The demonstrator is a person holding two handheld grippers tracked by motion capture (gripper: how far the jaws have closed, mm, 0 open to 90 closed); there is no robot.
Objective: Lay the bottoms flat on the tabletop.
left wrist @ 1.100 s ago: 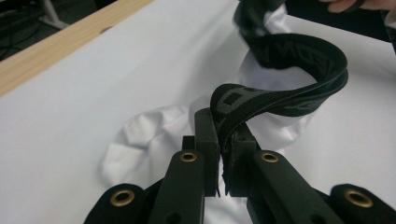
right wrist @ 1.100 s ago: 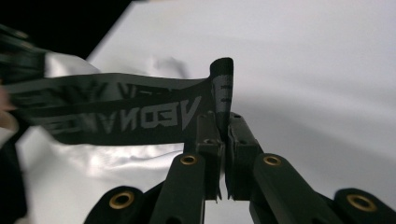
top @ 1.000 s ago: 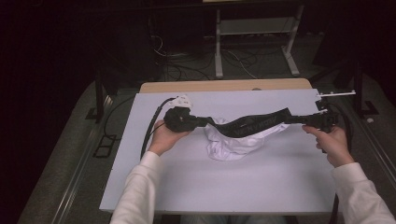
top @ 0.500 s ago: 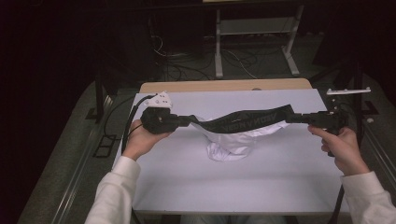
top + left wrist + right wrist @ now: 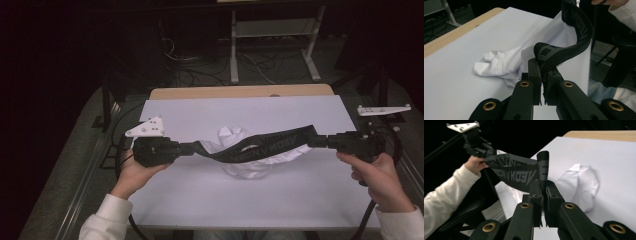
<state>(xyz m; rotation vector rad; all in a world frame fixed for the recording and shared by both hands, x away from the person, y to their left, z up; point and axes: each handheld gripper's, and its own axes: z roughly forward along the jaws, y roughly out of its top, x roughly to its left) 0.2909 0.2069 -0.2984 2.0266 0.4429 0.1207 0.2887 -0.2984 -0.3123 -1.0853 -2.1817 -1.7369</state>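
While the white garment (image 5: 250, 162) hangs crumpled onto the white table sheet (image 5: 200, 200), its black lettered waistband (image 5: 260, 147) is held stretched above the table, one end clamped in the left gripper (image 5: 192, 148) and the other clamped in the right gripper (image 5: 317, 140).

Black woven band (image 5: 260, 147), matt, a bit ribbed, with grey letters. Soft white cloth (image 5: 250, 162), crumpled and thin. Smooth matt white sheet (image 5: 225, 200) over a pale wood table (image 5: 240, 92). Black matt plastic jaws with shiny brass rings (image 5: 524, 84).
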